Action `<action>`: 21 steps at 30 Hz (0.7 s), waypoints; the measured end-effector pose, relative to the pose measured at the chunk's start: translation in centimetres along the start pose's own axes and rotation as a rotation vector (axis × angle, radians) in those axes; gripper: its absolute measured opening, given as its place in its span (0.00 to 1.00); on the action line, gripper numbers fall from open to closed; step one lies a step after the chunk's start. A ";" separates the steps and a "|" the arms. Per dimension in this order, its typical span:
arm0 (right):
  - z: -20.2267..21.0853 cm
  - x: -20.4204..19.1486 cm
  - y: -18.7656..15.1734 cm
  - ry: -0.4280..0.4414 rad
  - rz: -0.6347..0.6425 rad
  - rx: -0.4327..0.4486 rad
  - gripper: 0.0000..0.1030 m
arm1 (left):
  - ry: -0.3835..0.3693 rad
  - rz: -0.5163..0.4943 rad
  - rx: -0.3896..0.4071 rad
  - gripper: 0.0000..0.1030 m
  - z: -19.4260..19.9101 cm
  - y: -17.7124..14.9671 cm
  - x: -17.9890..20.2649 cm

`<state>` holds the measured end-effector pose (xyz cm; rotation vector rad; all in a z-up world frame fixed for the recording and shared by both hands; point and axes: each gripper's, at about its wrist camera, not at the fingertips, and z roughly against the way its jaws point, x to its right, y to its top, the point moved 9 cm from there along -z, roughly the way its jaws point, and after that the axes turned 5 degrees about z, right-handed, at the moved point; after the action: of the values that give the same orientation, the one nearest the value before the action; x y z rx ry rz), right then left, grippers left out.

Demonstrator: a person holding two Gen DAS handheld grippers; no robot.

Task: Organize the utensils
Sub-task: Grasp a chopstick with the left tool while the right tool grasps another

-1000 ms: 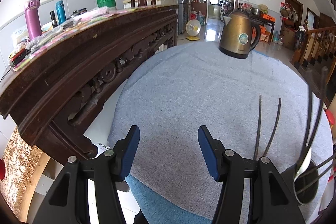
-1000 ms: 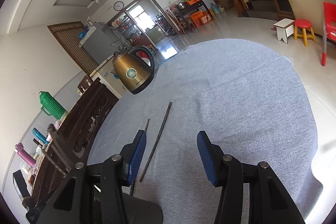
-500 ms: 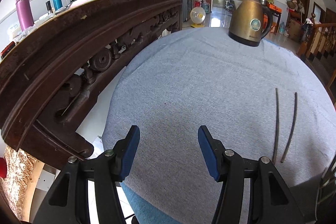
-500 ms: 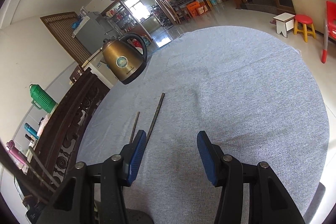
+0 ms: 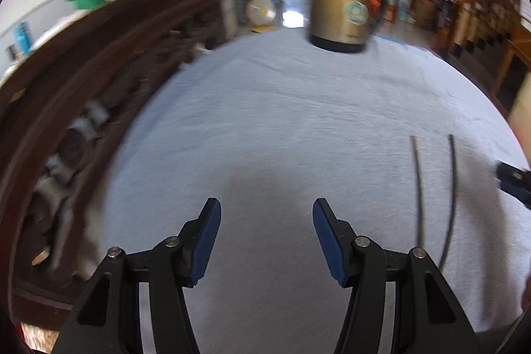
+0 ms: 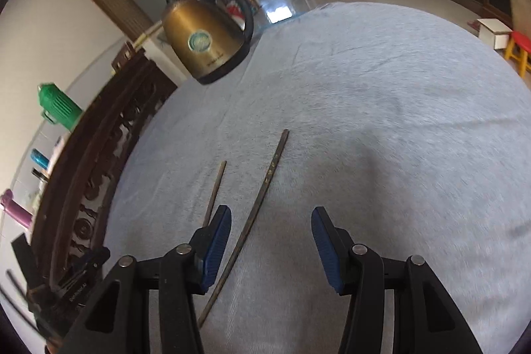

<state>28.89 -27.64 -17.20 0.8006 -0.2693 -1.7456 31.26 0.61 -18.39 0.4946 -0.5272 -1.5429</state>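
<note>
In the left wrist view, the left gripper (image 5: 264,234) stands about half open over the grey tablecloth (image 5: 282,121) with nothing between its blue pads; compared with a second ago it has dropped closer to the cloth and swung so that the carved dark wooden sideboard (image 5: 83,72) fills less of the frame. The two chopsticks (image 5: 431,188) lie side by side on the cloth off to its right, a little apart from each other, and the tip of the right gripper (image 5: 512,181) has now come into view at the right edge, just beyond them. The brass-coloured electric kettle (image 5: 345,9) stands at the far edge of the table. In the right wrist view, the right gripper (image 6: 270,241) is likewise about half open and empty, and it has come in so that the longer-looking chopstick (image 6: 255,211) now runs between its fingers, while the other chopstick (image 6: 215,188) passes behind the left finger (image 6: 215,241). Judging from this, the right hand is lining up to pick up a chopstick, with the grasp itself not yet made.
</note>
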 end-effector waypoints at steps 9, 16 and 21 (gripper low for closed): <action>-8.0 -0.4 3.4 -0.165 0.048 -0.177 0.52 | -0.155 -0.059 -0.122 0.57 -4.9 2.7 6.5; -10.1 -1.6 3.9 -0.319 0.219 -0.237 0.14 | -0.226 -0.102 -0.149 0.57 -5.9 3.2 10.2; -9.8 -1.7 3.5 -0.313 0.368 -0.205 0.07 | -0.272 -0.162 -0.174 0.57 -6.7 3.1 12.9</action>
<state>38.01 -25.14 -21.92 0.3023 -0.4117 -1.5123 37.32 -12.54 -21.74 0.1973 -0.5643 -1.8074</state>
